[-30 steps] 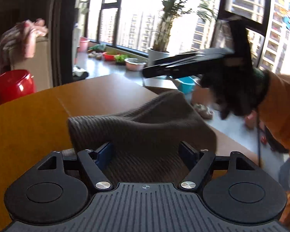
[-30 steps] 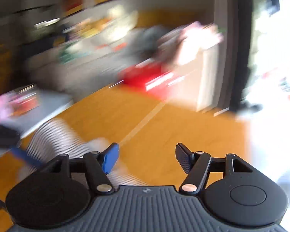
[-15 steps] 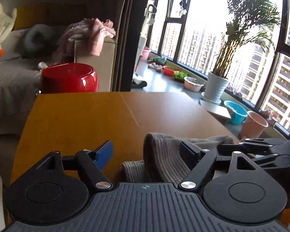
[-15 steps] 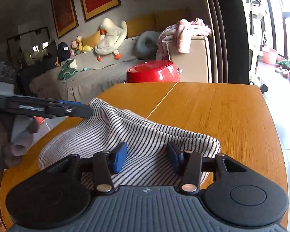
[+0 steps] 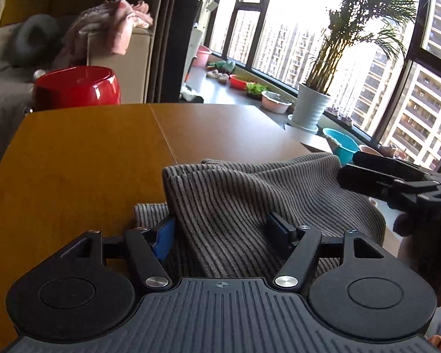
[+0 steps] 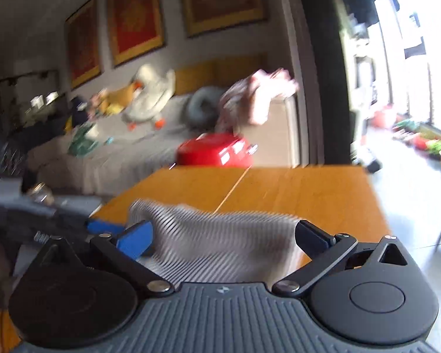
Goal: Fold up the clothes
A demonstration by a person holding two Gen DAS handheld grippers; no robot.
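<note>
A grey-and-white striped garment lies bunched and partly folded on the wooden table. My left gripper is open with its jaws astride the garment's near edge, the cloth lying between them. My right gripper is open wide, the blurred garment between and beyond its jaws. The right gripper also shows in the left wrist view at the garment's right edge. The left gripper shows at the left of the right wrist view.
A red pot stands just past the table's far edge. A sofa with pink clothes is behind it. A potted palm, bowls and a blue basin sit along the window ledge at right.
My right gripper has opened wider and is moving, its view now blurred. My left gripper has shifted right so the garment lies between its jaws. The garment is spread wider.
</note>
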